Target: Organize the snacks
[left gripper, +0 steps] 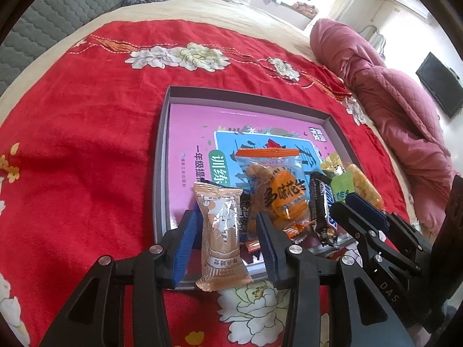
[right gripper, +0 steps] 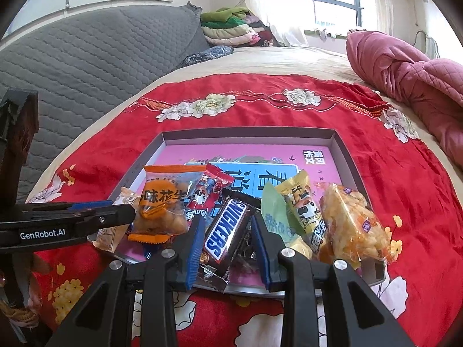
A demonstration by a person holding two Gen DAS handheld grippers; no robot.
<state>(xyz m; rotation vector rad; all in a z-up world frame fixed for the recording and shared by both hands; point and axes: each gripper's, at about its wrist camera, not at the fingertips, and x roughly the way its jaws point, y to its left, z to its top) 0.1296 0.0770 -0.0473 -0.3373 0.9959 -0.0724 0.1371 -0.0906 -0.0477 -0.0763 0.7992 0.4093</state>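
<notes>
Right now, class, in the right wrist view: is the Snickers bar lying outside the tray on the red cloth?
No, the Snickers bar lies inside the tray, in the row of snacks at its near edge.

black gripper point(left gripper: 225, 241) — blue ribbed pads point(left gripper: 182, 248)

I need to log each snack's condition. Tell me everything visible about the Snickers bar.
The Snickers bar is a small bar in a glossy dark brown wrapper with a blue-and-white logo and crimped ends. It is unopened and lies tilted at the tray's near edge, over a pink book and other wrappers. It sits between the right tool's blue pads, which appear closed on it.
</notes>
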